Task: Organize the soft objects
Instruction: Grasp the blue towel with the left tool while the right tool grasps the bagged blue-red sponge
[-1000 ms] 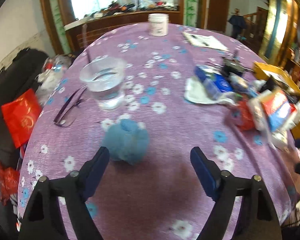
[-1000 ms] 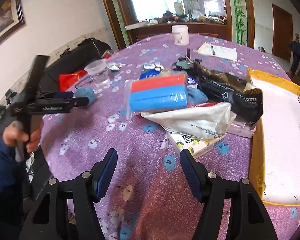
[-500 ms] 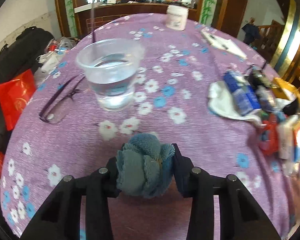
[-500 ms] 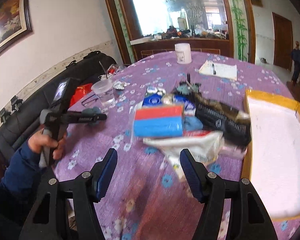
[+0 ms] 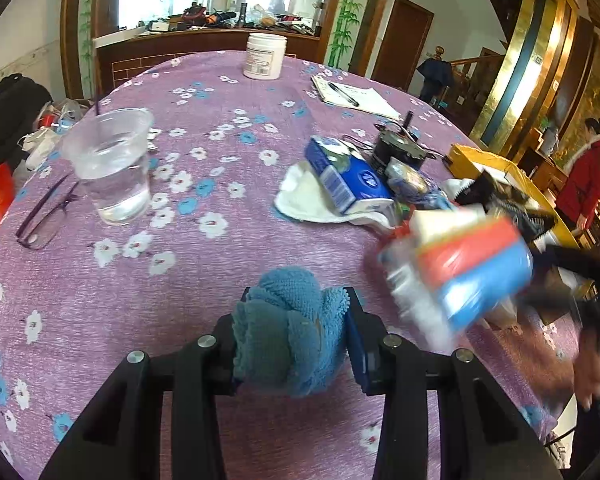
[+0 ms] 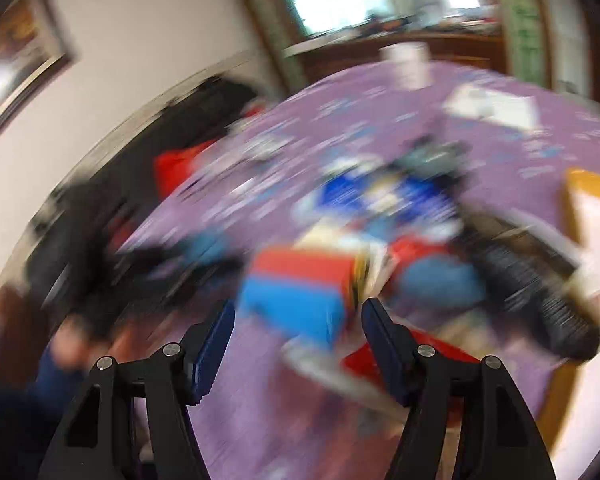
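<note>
On the purple flowered tablecloth [image 5: 236, 248], at six o'clock of the left wrist view, a balled blue towel [image 5: 290, 330] is pinched between the pads of the left gripper [image 5: 292, 340], its underside hidden by the jaws. At three o'clock a red-and-blue wrapped pack [image 5: 474, 266] is smeared by motion, and its print cannot be read. At one o'clock a blue carton [image 5: 346, 178] is seen on a white cloth [image 5: 304, 200]; its lettering is too small to make out. The label of the white jar [image 5: 265, 57] at twelve o'clock is likewise illegible. A clear cup of water [image 5: 110, 164] stands at ten o'clock, with spectacles [image 5: 44, 216] just beside it.

The right wrist view is heavily blurred. The right gripper [image 6: 298, 340] is held spread, nothing being pressed by its pads; the red-and-blue pack [image 6: 296, 292] is made out just beyond the fingertips, though contact cannot be told. The yellow-rimmed tray [image 6: 580, 184] is cut off at three o'clock.
</note>
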Action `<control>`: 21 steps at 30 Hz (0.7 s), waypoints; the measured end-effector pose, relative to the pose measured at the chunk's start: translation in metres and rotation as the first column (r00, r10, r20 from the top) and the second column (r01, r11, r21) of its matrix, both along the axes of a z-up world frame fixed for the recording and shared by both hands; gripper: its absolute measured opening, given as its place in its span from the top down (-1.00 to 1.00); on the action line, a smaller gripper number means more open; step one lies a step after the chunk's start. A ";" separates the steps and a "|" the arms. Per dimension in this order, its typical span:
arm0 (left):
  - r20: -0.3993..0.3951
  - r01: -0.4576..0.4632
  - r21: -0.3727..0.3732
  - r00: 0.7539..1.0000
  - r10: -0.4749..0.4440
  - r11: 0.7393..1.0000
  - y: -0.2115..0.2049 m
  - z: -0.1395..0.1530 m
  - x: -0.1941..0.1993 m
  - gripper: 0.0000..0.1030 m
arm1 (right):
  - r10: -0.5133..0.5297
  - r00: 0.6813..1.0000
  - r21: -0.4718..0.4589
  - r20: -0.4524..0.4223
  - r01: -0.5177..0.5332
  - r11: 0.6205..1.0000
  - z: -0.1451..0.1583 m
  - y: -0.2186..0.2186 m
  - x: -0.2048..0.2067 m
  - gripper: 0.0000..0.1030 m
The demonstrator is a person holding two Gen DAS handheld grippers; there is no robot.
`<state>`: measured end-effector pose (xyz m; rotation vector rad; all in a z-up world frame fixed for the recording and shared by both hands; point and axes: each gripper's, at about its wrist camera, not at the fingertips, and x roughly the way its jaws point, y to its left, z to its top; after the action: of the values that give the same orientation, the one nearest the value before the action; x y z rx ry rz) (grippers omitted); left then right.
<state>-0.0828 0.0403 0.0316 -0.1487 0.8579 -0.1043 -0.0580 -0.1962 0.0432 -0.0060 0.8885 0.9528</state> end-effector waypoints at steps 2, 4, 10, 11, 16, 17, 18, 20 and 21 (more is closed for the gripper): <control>0.005 -0.019 -0.004 1.000 0.019 1.000 0.008 0.001 -0.001 0.23 | 0.088 0.996 -0.046 0.017 -0.088 0.995 -0.001 0.005 -0.022 -0.39; 0.007 -0.032 -0.006 0.999 0.032 0.999 0.014 0.001 0.001 0.23 | 0.085 0.989 -0.157 0.117 -0.066 0.985 0.001 0.009 -0.037 -0.39; 0.020 -0.059 -0.013 0.998 0.059 0.998 0.026 0.004 -0.003 0.23 | 0.134 0.970 -0.201 0.203 -0.093 0.975 0.008 0.022 -0.046 -0.39; 0.022 -0.063 -0.013 0.998 0.063 0.998 0.027 0.005 -0.005 0.23 | 0.161 0.965 -0.206 0.207 -0.118 0.971 0.008 0.029 -0.047 -0.39; 0.030 -0.076 -0.016 0.997 0.076 0.997 0.035 0.008 -0.009 0.23 | 0.280 0.944 -0.268 0.172 -0.228 0.936 -0.008 0.066 -0.035 -0.39; 0.031 -0.076 -0.017 0.997 0.076 0.997 0.036 0.008 -0.009 0.23 | 0.291 0.942 -0.289 0.168 -0.235 0.928 -0.013 0.074 -0.032 -0.39; 0.030 -0.076 -0.017 0.997 0.076 0.997 0.037 0.008 -0.009 0.23 | 0.305 0.939 -0.324 0.158 -0.242 0.914 -0.019 0.082 -0.026 -0.39; 0.027 -0.073 -0.021 0.997 0.074 0.997 0.037 0.007 -0.010 0.22 | 0.309 0.940 -0.356 0.145 -0.242 0.903 -0.027 0.090 -0.016 -0.39; 0.027 -0.072 -0.023 0.997 0.073 0.997 0.037 0.006 -0.011 0.22 | 0.310 0.941 -0.368 0.138 -0.242 0.898 -0.032 0.095 -0.011 -0.40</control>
<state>-0.0934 0.0772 0.0380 -0.1987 0.8229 -0.0480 -0.0692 -0.1014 0.0117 -0.5344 0.8770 1.0284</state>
